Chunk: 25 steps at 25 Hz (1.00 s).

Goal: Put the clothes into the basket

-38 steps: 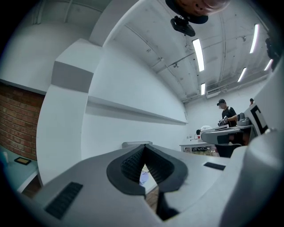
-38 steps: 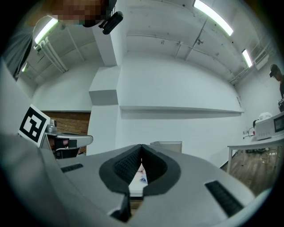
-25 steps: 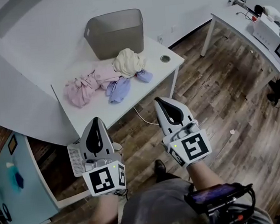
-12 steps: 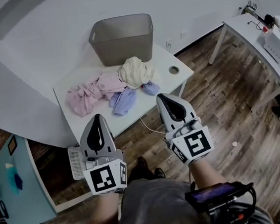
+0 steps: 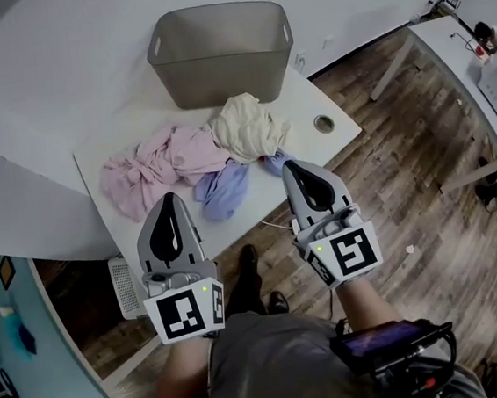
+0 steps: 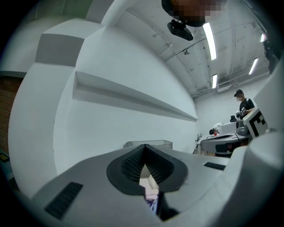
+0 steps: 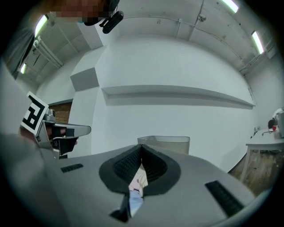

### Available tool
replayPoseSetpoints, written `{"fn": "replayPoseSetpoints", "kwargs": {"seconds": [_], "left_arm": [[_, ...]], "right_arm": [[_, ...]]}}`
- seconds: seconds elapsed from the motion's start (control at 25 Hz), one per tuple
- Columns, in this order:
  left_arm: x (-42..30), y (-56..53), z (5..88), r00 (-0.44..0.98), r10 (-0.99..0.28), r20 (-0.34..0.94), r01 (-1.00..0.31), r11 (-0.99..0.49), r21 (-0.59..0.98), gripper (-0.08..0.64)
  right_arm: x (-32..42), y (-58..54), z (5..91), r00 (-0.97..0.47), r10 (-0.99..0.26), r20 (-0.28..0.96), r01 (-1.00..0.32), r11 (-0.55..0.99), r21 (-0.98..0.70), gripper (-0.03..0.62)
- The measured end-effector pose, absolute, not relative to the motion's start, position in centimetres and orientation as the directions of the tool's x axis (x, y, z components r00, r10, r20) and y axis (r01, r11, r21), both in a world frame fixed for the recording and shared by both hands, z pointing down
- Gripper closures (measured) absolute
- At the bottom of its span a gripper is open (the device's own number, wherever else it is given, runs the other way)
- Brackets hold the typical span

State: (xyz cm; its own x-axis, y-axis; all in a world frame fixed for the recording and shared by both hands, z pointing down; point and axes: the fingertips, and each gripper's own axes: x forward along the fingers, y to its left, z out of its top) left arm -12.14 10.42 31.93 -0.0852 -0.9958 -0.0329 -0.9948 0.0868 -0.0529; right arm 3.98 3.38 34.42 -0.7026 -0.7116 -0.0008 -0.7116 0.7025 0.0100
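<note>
your left tool and right tool are both closed down tight, jaws pressed together with nothing caught between them; each gripper view shows the ribbed black pads meeting at the tip, and only a sliver of the clothing beyond shows through the gap below. you hold both tools side by side and level, pointing toward the white rectangular table, their tips near its front edge and short of the pile. the clothes lie loose on the table in a row: a crumpled pale pink garment to the left, a bunched cream garment to the right of it, and a lavender-blue garment in front of those two, nearest your tools. the grey plastic basket with cut-out handles stands upright at the far side of the table, just behind the cream garment, and no clothing shows inside it from the head view. a round cable hole sits in the table's right corner. dark wooden plank flooring runs under and to the right of the table, where a second white table stands well apart.
</note>
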Motion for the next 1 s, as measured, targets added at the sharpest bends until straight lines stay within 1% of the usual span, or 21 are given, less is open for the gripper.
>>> {"fn": "replayPoseSetpoints", "kwargs": {"seconds": [0.24,0.48,0.64,0.84,0.88,0.96,1.0], "left_arm": [[-15.2,4.6,33.4,-0.067,-0.998,-0.010,-0.997,0.067,-0.024,0.552],[-17.1,0.1,32.7,-0.028,-0.999,-0.023,-0.999,0.029,-0.015,0.552],[-17.7,-2.1,31.9,-0.004,-0.999,-0.033,-1.000,0.004,-0.020,0.552],[-17.5,-3.8,32.1,0.000,-1.000,-0.025,-0.999,0.001,-0.035,0.552],[-17.5,-4.2,32.5,-0.002,-1.000,-0.015,-0.999,0.003,-0.034,0.552],[-17.4,-4.7,33.5,-0.005,-1.000,0.013,-0.999,0.005,-0.033,0.552],[-17.3,-4.9,34.1,-0.007,-1.000,0.029,-0.999,0.006,-0.033,0.552]], "right_arm": [[1.2,-1.9,35.9,-0.687,-0.725,0.042,-0.725,0.688,0.018,0.584],[-0.3,-6.2,34.7,-0.658,-0.752,0.029,-0.751,0.659,0.043,0.584],[-0.6,-7.8,33.7,-0.642,-0.767,0.013,-0.765,0.642,0.052,0.584],[-0.5,-9.3,35.0,-0.649,-0.759,0.041,-0.759,0.651,0.035,0.583],[-0.5,-9.6,35.6,-0.653,-0.756,0.051,-0.755,0.655,0.029,0.577],[-0.7,-10.0,37.0,-0.662,-0.745,0.079,-0.747,0.665,0.013,0.516],[-0.7,-10.2,37.8,-0.667,-0.739,0.094,-0.742,0.670,0.004,0.505]]}}
